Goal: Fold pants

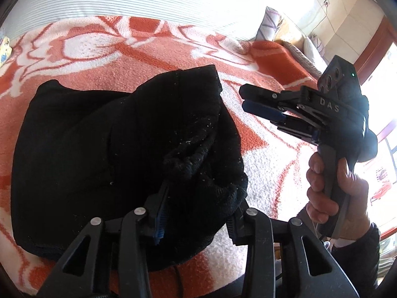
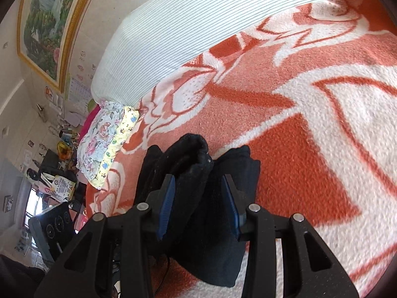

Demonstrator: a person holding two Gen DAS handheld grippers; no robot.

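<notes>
While the orange-and-white blanket is lying flat under the pants, the pants are sitting on it as a dark bundle that already looks folded over, with the near part humping up.

Judging by the look, they are thick knit: soft, floppy, light, linty and not slippery. They are going to sag and slide out of shape if lifted by one point. The ribbed, bunched edge on the near side of the pants looks like the best place to grip, taken through all layers.

The left gripper is coming in low at the near edge of the pants. Its jaws are standing wide with cloth filling the gap. One blue pad is showing and the other finger is mostly buried, so I cannot tell if it is really pinching.

The right gripper is hovering just beside the pants, apart from them and pointing sideways at them. It is carrying nothing, and its own camera is showing a gap between its fingers. The right hand is wrapping the handle upright.
</notes>
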